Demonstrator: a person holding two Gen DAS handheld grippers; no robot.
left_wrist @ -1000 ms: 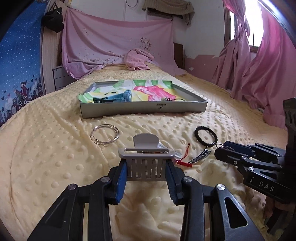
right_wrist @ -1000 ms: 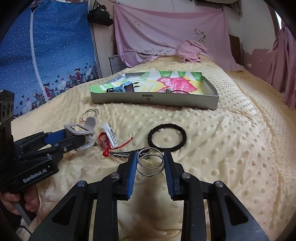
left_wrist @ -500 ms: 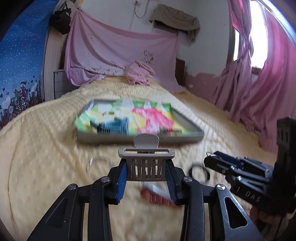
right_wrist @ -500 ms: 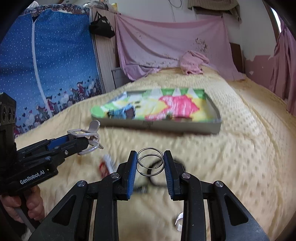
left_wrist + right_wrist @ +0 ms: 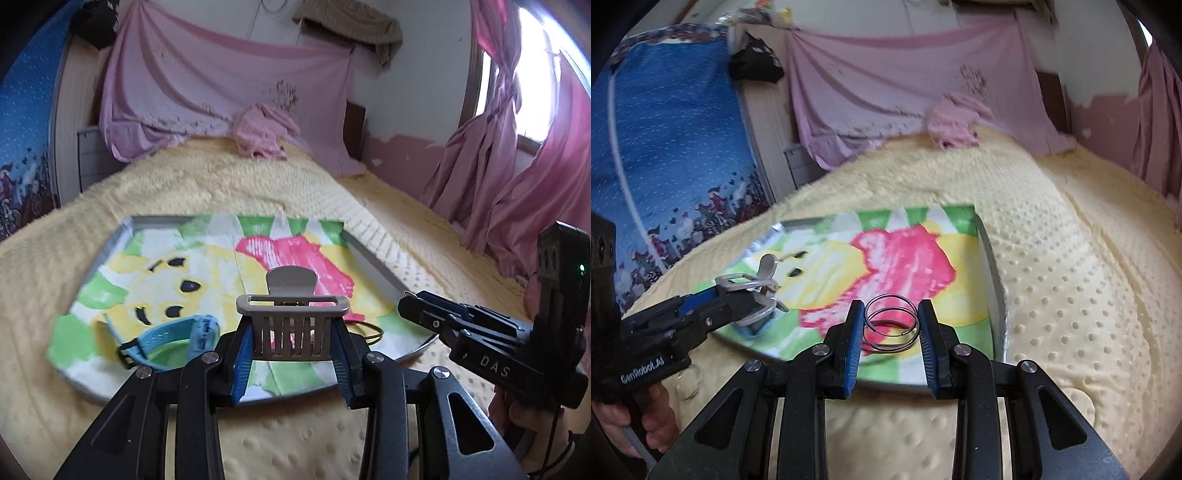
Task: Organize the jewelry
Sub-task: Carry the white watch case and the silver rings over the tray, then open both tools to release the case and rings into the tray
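My left gripper is shut on a grey claw hair clip and holds it above the near part of a shallow grey tray with a colourful bear picture inside. My right gripper is shut on silver wire bangles and holds them above the tray's near right part. A light blue watch and a thin dark band lie in the tray. The left gripper with the clip also shows in the right wrist view; the right gripper also shows in the left wrist view.
The tray lies on a yellow dotted blanket that covers the bed. A pink cloth lies at the head of the bed. Pink curtains hang at the right, a blue patterned cloth at the left.
Both grippers have risen from the blanket and moved forward to above the tray, still holding the clip and the bangles. The loose items on the blanket have dropped out of view.
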